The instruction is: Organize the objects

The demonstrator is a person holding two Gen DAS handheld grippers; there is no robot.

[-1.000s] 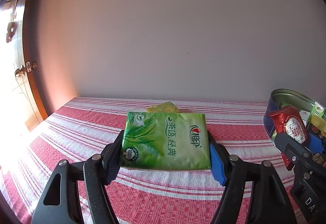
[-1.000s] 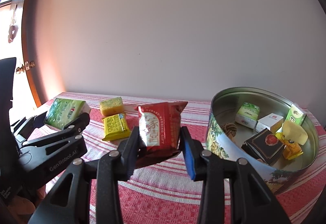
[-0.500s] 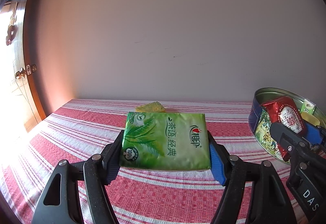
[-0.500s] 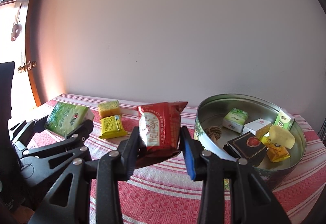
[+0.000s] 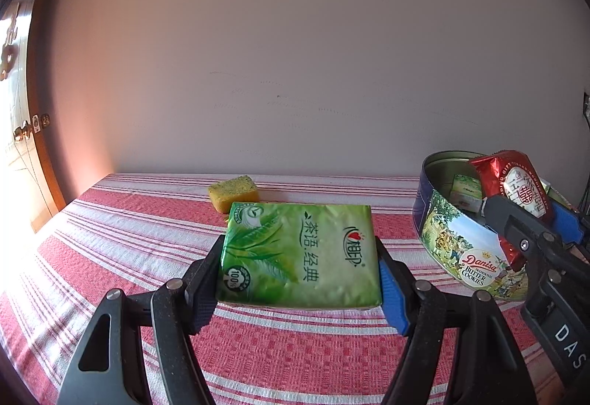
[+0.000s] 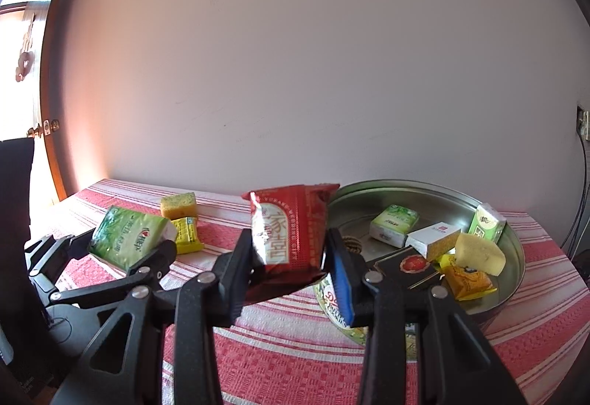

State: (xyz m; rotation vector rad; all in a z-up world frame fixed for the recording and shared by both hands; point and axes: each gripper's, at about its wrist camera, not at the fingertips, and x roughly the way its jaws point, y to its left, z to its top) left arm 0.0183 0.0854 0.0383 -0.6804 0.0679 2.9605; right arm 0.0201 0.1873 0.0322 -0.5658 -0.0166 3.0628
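Observation:
My left gripper (image 5: 299, 276) is shut on a green tissue pack (image 5: 300, 254), held above the striped tablecloth; it also shows in the right wrist view (image 6: 129, 237). My right gripper (image 6: 291, 257) is shut on a red snack packet (image 6: 289, 231), held at the left rim of the round cookie tin (image 6: 512, 246). In the left wrist view the packet (image 5: 516, 184) hangs over the tin (image 5: 453, 239).
The tin holds several small boxes and packets, among them a green box (image 6: 394, 224) and a black box (image 6: 409, 266). A yellow sponge (image 6: 179, 205) and a yellow packet (image 6: 188, 233) lie on the red striped tablecloth (image 6: 276, 342). A wall stands behind.
Both grippers have moved right with their loads. The red packet has come from the table's middle to the tin's rim. The tin now sits closer in both views.

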